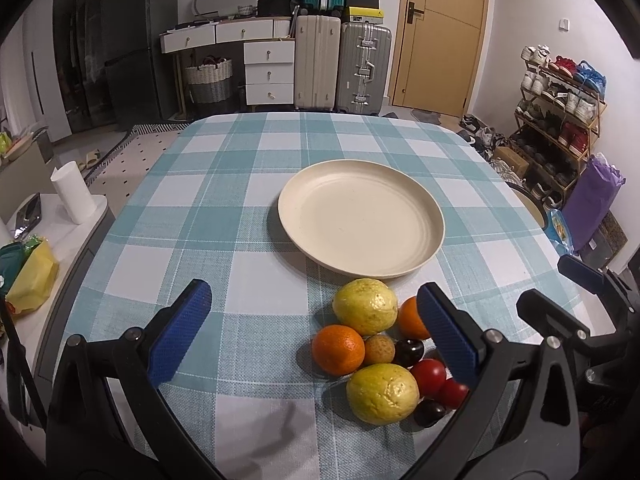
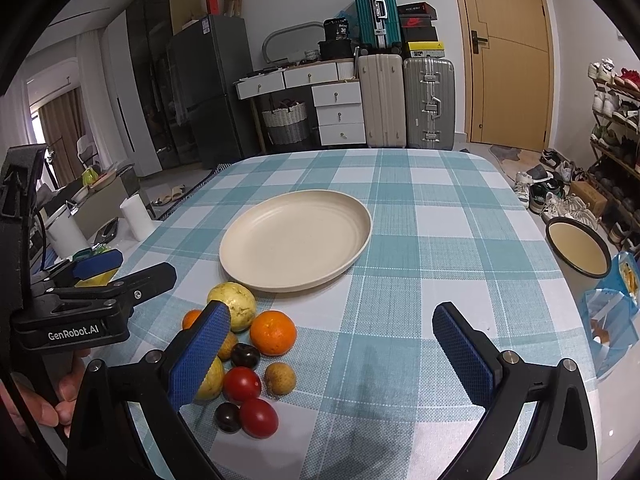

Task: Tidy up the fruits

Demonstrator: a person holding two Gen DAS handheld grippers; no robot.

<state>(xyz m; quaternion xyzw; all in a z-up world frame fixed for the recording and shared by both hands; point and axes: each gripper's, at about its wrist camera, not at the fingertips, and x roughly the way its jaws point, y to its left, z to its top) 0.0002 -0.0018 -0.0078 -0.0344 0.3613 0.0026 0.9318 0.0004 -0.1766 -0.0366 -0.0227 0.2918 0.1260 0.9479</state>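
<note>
Left gripper (image 1: 316, 340): blue, cross-hatched pads on black arms, spread wide; nothing between them. It hovers above the tablecloth, with the fruits just inside its right pad.
Right gripper (image 2: 332, 354): same build, jaws wide apart, empty; its left pad overlaps the fruit cluster in view.
Fruits: a tight cluster on the cloth, just in front of the plate and none on it. Two bumpy yellow-green guavas (image 1: 366, 306), two dimpled oranges (image 1: 338, 349), two glossy red tomatoes (image 2: 241, 385), two dark plums (image 2: 245, 355), one rough tan longan (image 2: 280, 378).
Plate (image 1: 420, 248): round, matte cream, shallow rim, empty, mid-table.
Tablecloth (image 1: 224, 184): woven, teal-and-white check.
Left wrist view only: a purple bag (image 1: 592, 200) beside the shoe rack (image 1: 560, 120).
Right wrist view only: a cream bowl with a dark rim (image 2: 578, 250) at the table's right edge; a hand (image 2: 44, 400) gripping the lettered body of the left gripper; a window with curtains (image 2: 60, 128).
</note>
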